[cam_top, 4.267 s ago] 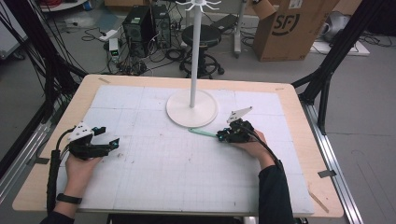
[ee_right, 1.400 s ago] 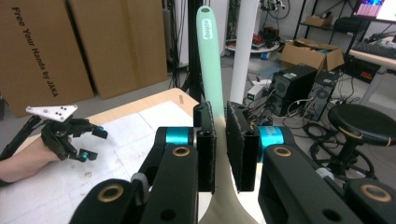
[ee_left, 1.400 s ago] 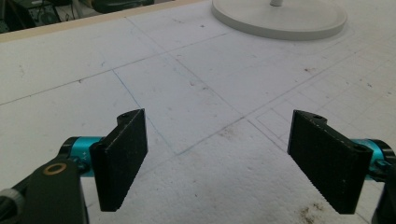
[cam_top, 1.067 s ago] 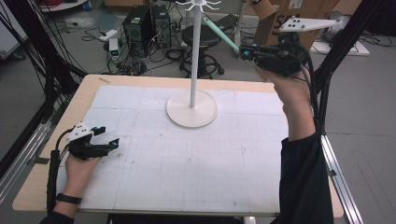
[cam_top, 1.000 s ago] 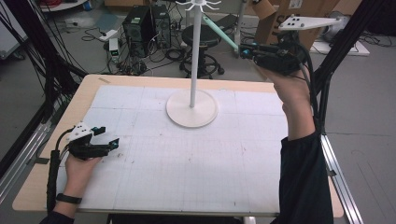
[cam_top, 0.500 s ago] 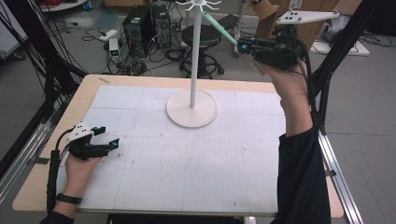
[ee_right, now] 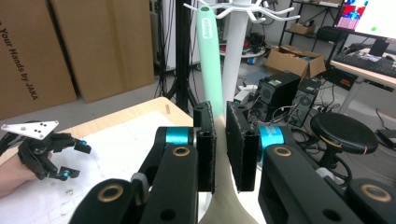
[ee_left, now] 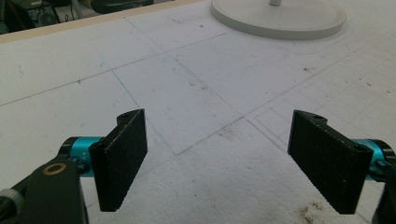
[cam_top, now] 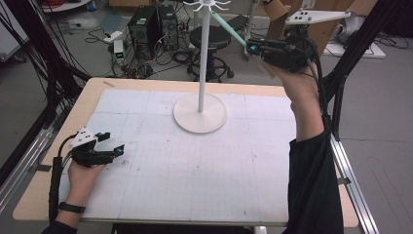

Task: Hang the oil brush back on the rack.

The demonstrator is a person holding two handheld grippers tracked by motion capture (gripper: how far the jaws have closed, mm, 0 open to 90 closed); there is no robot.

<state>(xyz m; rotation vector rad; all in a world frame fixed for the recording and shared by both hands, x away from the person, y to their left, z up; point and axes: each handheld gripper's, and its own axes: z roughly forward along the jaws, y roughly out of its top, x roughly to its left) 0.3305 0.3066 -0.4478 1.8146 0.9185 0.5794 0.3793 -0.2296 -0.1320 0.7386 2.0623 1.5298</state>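
A white hook stand (cam_top: pixel 203 58) rises from its round base (cam_top: pixel 200 113) at the back middle of the table. High at the right, my right gripper (cam_top: pixel 251 47) is shut on a utensil with a mint-green handle (cam_top: pixel 229 29). The handle slants up toward the stand's top hooks (cam_top: pixel 207 5). In the right gripper view the jaws (ee_right: pixel 220 112) clamp the utensil's neck, and the handle tip (ee_right: pixel 205 18) sits just beside the hooks (ee_right: pixel 243 7). My left gripper (cam_top: pixel 117 150) rests open on the mat at the left, with nothing between its pads (ee_left: pixel 122 158).
The white gridded mat (cam_top: pixel 195 185) covers the wooden table (cam_top: pixel 92 97). Behind the table stand computer towers (cam_top: pixel 153 24), a black stool (cam_top: pixel 212 41) and cardboard boxes (ee_right: pixel 70 46). The stand base (ee_left: pixel 280 16) lies ahead of the left gripper.
The right gripper took the utensil off the table beside the stand base and raised it high. Over the last second its handle tip moved left, closer to the top hooks. The left gripper stayed put.
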